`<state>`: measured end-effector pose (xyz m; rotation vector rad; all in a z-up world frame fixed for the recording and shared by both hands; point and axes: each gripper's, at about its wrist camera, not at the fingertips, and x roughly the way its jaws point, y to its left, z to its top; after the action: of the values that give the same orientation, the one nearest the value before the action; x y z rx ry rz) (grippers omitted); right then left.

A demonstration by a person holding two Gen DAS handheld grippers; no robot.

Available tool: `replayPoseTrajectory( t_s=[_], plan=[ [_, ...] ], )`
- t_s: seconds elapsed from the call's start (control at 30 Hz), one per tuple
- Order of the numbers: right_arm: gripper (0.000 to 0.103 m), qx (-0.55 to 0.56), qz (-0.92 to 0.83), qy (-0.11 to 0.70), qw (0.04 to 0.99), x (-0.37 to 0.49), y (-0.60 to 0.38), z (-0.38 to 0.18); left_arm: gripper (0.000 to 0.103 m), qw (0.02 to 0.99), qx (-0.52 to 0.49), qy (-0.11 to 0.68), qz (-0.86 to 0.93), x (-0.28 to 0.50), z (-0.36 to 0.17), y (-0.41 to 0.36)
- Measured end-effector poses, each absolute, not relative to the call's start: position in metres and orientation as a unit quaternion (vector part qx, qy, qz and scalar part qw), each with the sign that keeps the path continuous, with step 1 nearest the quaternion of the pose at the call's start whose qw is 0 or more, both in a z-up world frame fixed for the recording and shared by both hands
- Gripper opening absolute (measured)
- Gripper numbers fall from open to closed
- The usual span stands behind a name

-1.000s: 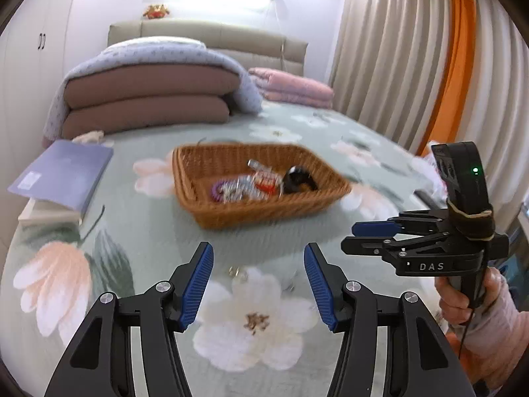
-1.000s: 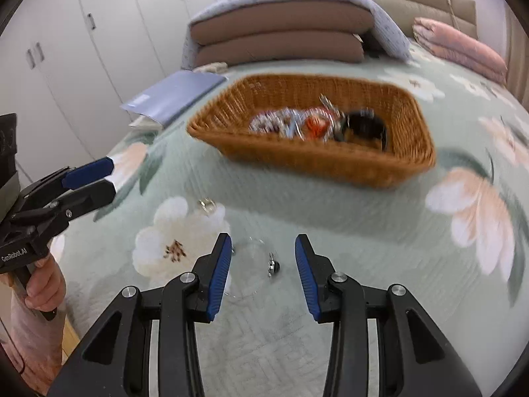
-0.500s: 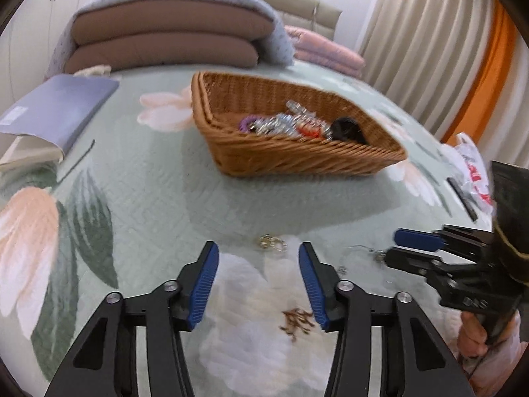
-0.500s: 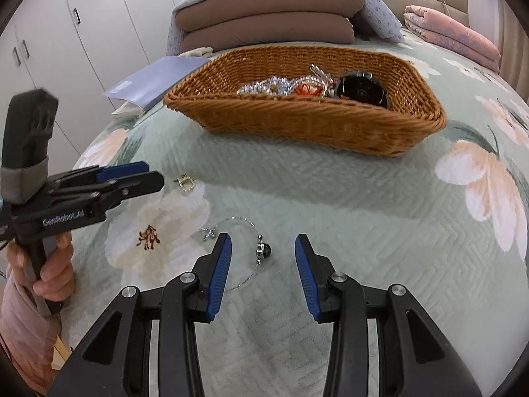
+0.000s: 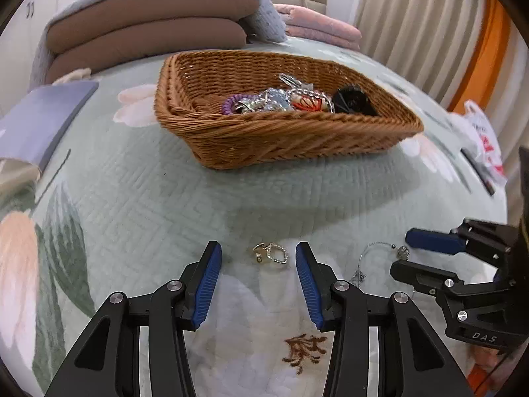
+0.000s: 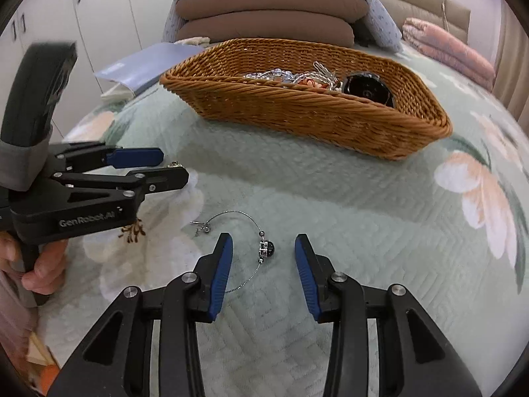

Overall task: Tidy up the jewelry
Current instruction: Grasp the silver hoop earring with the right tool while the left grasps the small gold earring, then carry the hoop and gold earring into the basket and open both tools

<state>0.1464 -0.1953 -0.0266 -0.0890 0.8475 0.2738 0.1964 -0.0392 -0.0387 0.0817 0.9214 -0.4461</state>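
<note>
Both hand-held grippers had dropped closer to the quilt. Left gripper [image 5: 258,264], jaws just narrowed yet apart, bracketed the small gold diamond-shaped earring [image 5: 271,254]; right gripper [image 6: 263,258], apart, straddled the thin silver wire bracelet [image 6: 261,248]. Brown wicker basket [image 5: 264,139] sat at twelve o'clock. Pads might snag fabric or let either tiny piece slip.

A home bedroom; quilted floral bedspread [image 5: 165,198], stacked pillows [image 5: 148,33], wardrobe doors [image 6: 109,6], curtains [image 5: 413,16].
</note>
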Motion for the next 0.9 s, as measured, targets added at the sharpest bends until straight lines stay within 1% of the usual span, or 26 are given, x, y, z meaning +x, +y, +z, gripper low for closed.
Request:
replayPoseTrajectory(
  t_s=[0.03,0.07,0.17,0.2,0.23,0.27,0.3,0.33,0.6,0.9],
  plan=[
    [0.037,-0.052,0.127,0.409,0.902,0.146,-0.194,-0.028,0.046,0.872,0.047,0.440,-0.209,0.196,-0.039,-0.042],
    [0.036,-0.063,0.119,0.409,0.903,0.145,-0.192,-0.029,0.042,0.873,0.060,0.439,-0.204,0.195,-0.040,-0.046],
    [0.031,-0.087,0.103,0.405,0.904,0.143,-0.186,-0.030,0.036,0.874,0.083,0.436,-0.201,0.193,-0.041,-0.055],
    [0.028,-0.092,0.103,0.404,0.904,0.142,-0.185,-0.031,0.035,0.874,0.089,0.434,-0.200,0.193,-0.042,-0.056],
    [0.023,-0.094,0.105,0.403,0.905,0.141,-0.185,-0.031,0.031,0.874,0.094,0.433,-0.200,0.192,-0.042,-0.058],
    [0.019,-0.094,0.107,0.402,0.905,0.141,-0.185,-0.031,0.024,0.873,0.096,0.432,-0.204,0.190,-0.042,-0.059],
    [0.013,-0.094,0.109,0.402,0.904,0.141,-0.185,-0.031,0.021,0.873,0.097,0.431,-0.206,0.189,-0.041,-0.059],
    [0.012,-0.094,0.111,0.401,0.905,0.140,-0.185,-0.031,0.021,0.874,0.099,0.430,-0.206,0.188,-0.041,-0.060],
    [0.011,-0.061,0.136,0.390,0.909,0.134,-0.195,-0.024,0.020,0.883,0.106,0.405,-0.213,0.178,-0.035,-0.060],
    [0.011,-0.039,0.140,0.358,0.922,0.119,-0.207,0.002,0.020,0.894,0.096,0.374,-0.229,0.159,-0.019,-0.060]
  ],
)
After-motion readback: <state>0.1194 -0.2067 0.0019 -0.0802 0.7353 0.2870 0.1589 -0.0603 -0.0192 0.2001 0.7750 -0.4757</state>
